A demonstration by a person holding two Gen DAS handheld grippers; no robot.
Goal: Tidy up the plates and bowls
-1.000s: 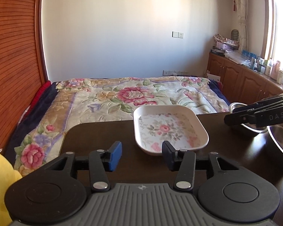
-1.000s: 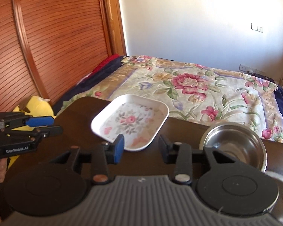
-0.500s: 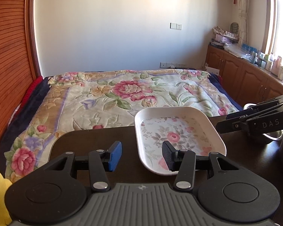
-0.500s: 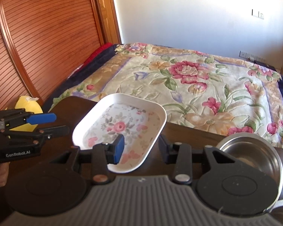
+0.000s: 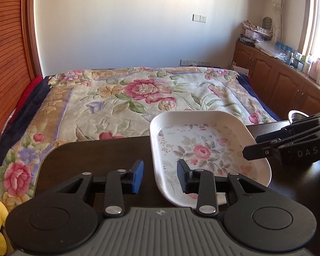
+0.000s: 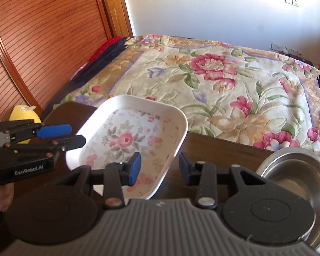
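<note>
A white rectangular plate with a rose print (image 5: 202,149) (image 6: 128,138) lies on the dark table (image 5: 96,160), reaching its far edge. My left gripper (image 5: 160,170) straddles the plate's left rim. Its jaws are closing, and the pads stand clear of the rim. My right gripper (image 6: 160,164) is open astride the plate's right rim, not touching it. Each gripper also shows in the other's view: the right gripper (image 5: 250,146) over the plate's right side, the left gripper (image 6: 77,135) at its left side. A steel bowl (image 6: 294,170) sits on the table right of the plate.
A bed with a floral cover (image 5: 138,98) lies just beyond the table's far edge. A ribbed wooden wardrobe (image 6: 42,42) stands at the left, with a yellow soft toy (image 6: 23,113) by the table's left corner. Wooden cabinets (image 5: 277,81) line the right wall.
Both grippers have come forward and down onto the plate, so its side rims now lie between their fingers. The left gripper's jaws have narrowed. The right jaws keep the same gap.
</note>
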